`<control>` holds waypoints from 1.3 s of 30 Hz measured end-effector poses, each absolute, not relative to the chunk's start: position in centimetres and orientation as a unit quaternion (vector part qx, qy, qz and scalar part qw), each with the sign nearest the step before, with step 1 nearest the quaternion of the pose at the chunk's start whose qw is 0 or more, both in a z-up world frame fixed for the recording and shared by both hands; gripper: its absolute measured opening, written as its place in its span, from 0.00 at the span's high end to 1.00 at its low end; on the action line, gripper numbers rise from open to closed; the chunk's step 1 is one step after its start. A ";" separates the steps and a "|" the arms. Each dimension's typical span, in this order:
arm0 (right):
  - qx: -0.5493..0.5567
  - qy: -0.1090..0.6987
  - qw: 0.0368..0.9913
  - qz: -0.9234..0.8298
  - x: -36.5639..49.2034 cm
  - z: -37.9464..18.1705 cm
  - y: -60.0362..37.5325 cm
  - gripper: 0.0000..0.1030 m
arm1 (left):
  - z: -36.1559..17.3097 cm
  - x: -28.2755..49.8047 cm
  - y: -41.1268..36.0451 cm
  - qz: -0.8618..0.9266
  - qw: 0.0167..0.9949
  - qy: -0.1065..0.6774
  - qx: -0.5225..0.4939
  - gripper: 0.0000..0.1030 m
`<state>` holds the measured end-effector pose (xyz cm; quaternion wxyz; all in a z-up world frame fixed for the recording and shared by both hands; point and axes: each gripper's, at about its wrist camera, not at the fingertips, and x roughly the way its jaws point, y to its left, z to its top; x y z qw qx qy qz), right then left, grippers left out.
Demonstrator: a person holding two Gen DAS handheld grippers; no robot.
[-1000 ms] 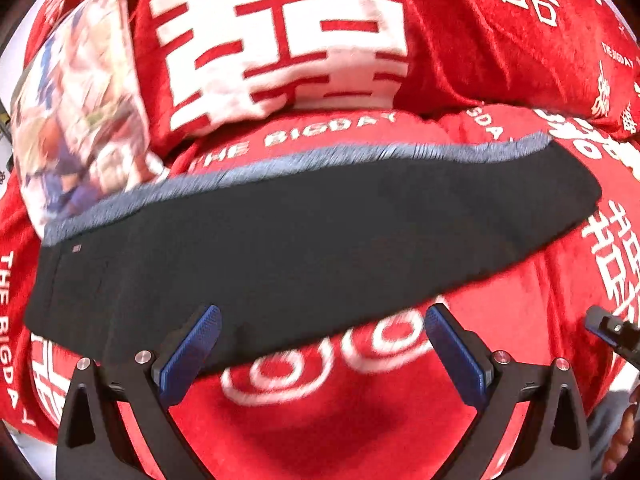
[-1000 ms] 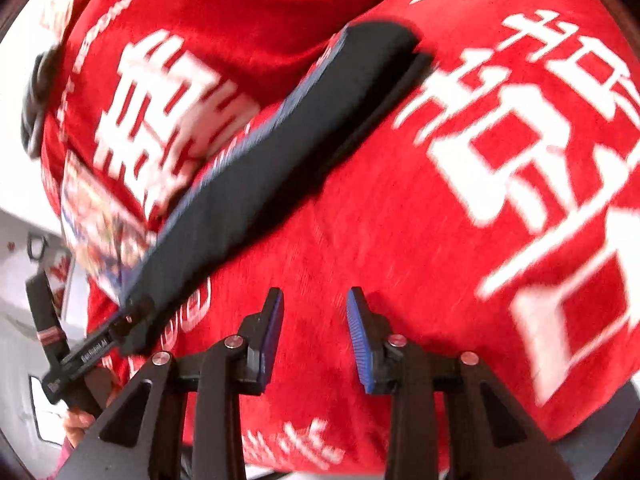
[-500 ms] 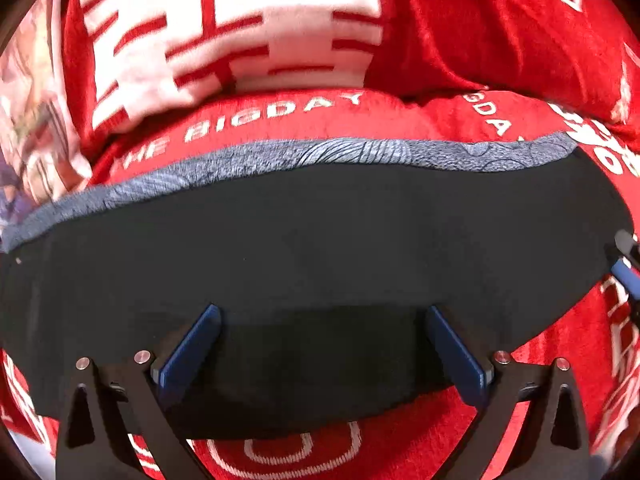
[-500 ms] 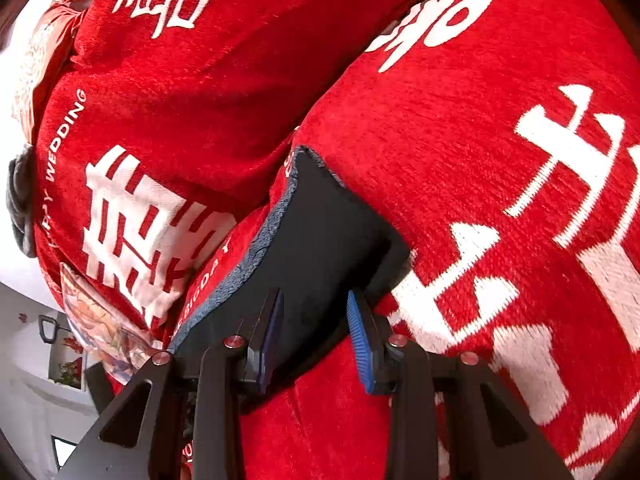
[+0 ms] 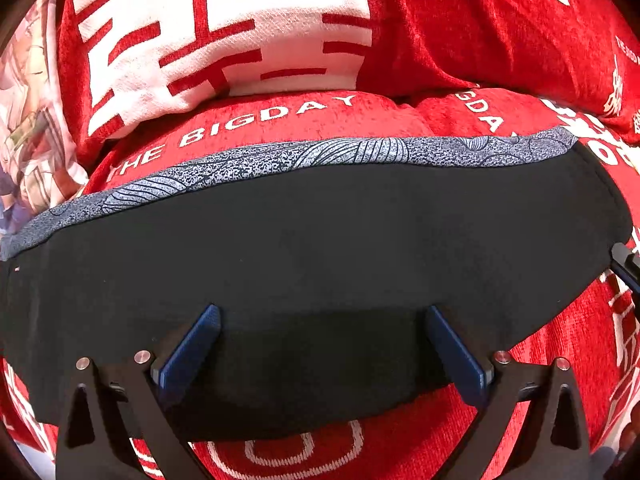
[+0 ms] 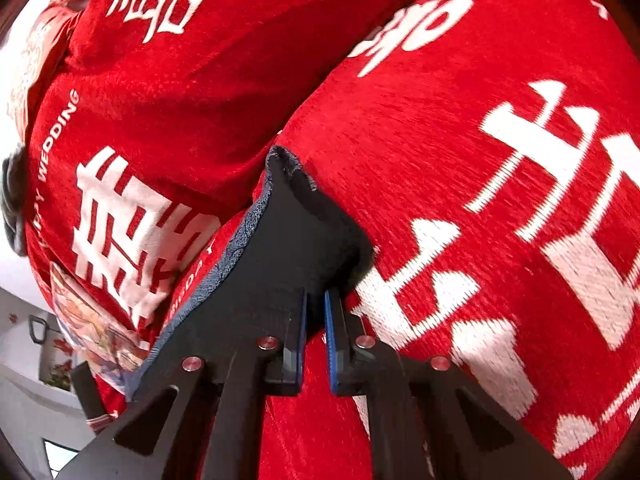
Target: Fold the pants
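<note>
L. gripper [image 5: 320,344] is held low over the black pants [image 5: 304,264], fingers spread wide apart, pads resting on the cloth; r. gripper [image 6: 316,320] is angled in from the side, fingers [image 6: 298,332] pinched together on the pants' end. One pair of pants is laid flat across a red cover [image 5: 460,40]; two grippers, one printed pillow [image 5: 28,120] are counted.

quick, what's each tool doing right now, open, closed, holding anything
Left tool: open wide over the black pants, gripping nothing.
Right tool: closed on the end edge of the pants.
</note>
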<state>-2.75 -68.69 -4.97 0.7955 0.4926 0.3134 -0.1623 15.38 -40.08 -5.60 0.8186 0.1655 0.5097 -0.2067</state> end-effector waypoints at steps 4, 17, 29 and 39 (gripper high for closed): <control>0.499 0.318 0.792 -0.152 -3.6 -4.6 -68.3 0.81 | -5.6 15.4 -40.1 -0.207 0.819 0.509 0.165 0.00; 0.518 0.321 0.782 -0.130 -4.1 -5.4 -66.9 0.69 | -5.6 15.4 -40.1 -0.207 0.819 0.509 0.165 0.00; 0.528 0.308 0.778 -0.146 -2.0 -5.6 -68.0 0.59 | -5.6 15.5 -40.0 -0.207 0.819 0.509 0.166 0.00; 0.494 0.290 0.810 -0.123 0.3 -4.8 -67.7 0.56 | -5.6 15.4 -40.1 -0.207 0.819 0.509 0.166 0.00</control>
